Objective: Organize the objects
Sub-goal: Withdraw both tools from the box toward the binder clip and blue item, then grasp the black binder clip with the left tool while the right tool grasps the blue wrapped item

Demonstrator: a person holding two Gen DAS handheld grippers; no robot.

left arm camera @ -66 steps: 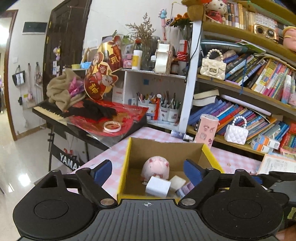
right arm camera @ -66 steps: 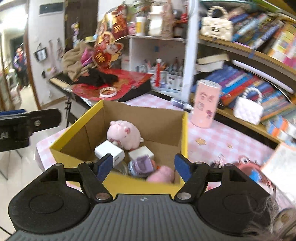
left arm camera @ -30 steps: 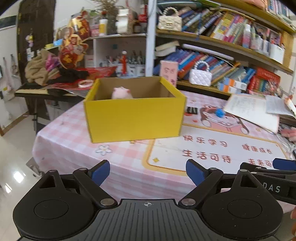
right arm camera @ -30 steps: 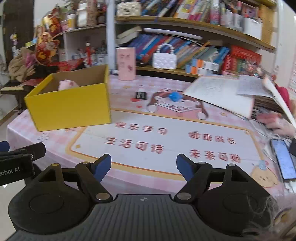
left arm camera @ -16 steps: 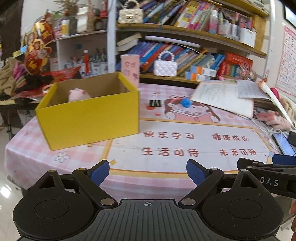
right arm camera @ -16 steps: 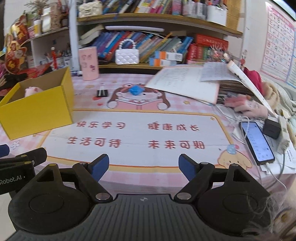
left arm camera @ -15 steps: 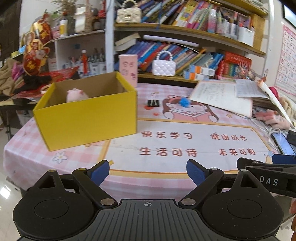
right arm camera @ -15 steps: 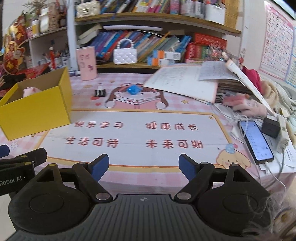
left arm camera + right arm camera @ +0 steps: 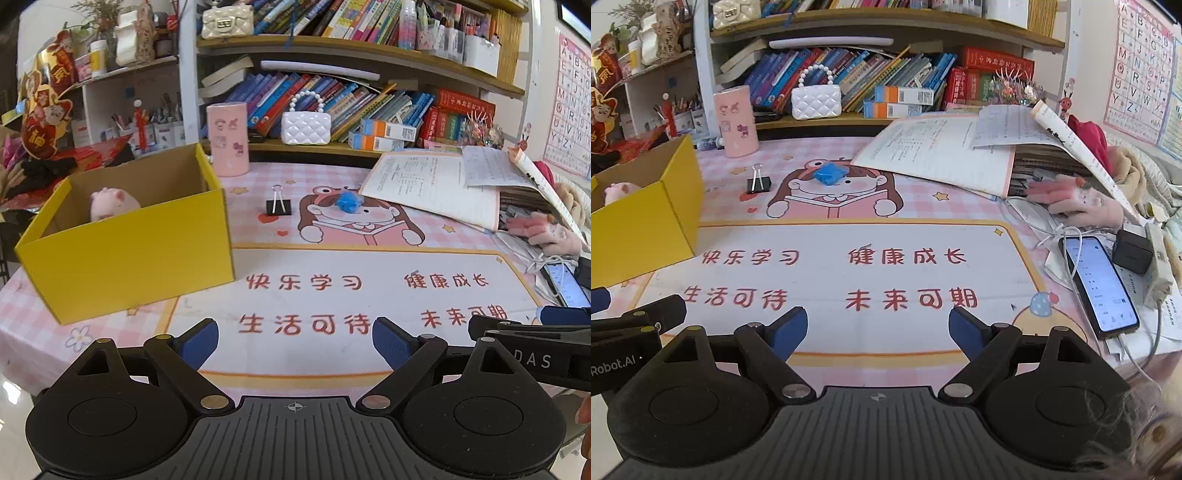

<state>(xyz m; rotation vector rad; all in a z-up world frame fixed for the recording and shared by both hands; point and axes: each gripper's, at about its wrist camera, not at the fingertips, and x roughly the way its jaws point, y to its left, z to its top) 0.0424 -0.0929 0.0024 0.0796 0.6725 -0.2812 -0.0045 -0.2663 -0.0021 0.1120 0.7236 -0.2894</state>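
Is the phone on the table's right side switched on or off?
On: the phone lies face up with its screen lit white, showing rows of content; a white cable runs alongside.

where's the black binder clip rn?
The black binder clip lies on the pink checked table mat in both views, between the yellow box on its left and the small blue object on its right, in front of the pink cylinder.

table [image 9: 22,314] – pink check cloth | on it: yellow box [image 9: 140,254], binder clip [image 9: 278,206], blue lump [image 9: 349,201], phone [image 9: 1099,286]
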